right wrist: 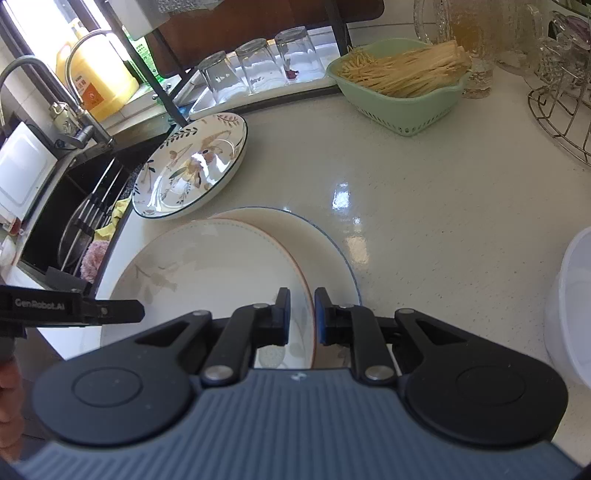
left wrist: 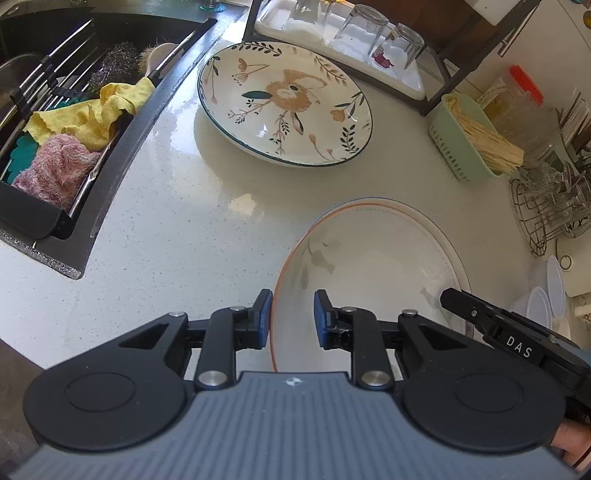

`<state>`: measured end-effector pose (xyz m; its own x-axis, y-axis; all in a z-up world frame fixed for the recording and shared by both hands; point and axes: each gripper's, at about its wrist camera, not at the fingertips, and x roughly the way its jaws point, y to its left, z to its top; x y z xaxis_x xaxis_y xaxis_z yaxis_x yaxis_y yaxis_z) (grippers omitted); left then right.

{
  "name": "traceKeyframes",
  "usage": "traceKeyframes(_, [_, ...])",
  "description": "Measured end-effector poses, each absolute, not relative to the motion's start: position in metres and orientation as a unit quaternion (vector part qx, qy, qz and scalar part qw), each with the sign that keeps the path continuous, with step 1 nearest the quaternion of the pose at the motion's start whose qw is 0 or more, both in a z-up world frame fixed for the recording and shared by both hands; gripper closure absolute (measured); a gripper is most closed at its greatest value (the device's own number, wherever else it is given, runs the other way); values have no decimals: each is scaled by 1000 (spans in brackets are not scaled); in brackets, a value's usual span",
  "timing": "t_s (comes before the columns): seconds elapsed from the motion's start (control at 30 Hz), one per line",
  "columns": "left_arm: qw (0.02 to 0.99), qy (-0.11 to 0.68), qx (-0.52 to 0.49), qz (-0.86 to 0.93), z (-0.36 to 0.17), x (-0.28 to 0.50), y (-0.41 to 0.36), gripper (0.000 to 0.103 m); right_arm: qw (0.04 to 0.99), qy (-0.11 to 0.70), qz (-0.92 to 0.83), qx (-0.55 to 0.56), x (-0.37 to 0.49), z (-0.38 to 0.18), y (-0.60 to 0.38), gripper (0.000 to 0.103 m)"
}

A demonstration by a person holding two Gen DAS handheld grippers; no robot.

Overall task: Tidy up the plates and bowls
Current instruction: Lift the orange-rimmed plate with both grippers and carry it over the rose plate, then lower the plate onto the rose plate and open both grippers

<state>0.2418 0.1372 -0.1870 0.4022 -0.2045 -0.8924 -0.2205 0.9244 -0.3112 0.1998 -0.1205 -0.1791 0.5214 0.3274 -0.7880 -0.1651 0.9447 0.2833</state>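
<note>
An orange-rimmed white plate [left wrist: 369,277] [right wrist: 207,266] with a faint leaf print lies on a larger blue-rimmed plate [left wrist: 373,201] [right wrist: 325,251] on the counter. My left gripper [left wrist: 292,314] straddles its left rim; the rim sits against the left pad with a gap to the other, so the jaws are open. My right gripper [right wrist: 301,314] is shut on the opposite rim. A deep plate with a rabbit and flower pattern [left wrist: 284,103] [right wrist: 192,170] sits farther back, beside the sink.
A dark sink [left wrist: 74,122] with a rack and cloths lies left. Behind stand a tray of upturned glasses [left wrist: 362,33], a green basket of sticks [right wrist: 402,88], and a wire rack [left wrist: 546,206]. White plastic tubs [right wrist: 572,302] sit right.
</note>
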Motion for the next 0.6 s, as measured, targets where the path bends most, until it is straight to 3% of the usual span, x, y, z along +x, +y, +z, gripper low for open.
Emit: traceKeyframes(0.6, [830,531,-168,-29,-162,242,133,73,895,419,110,106,183,-144,-126,85])
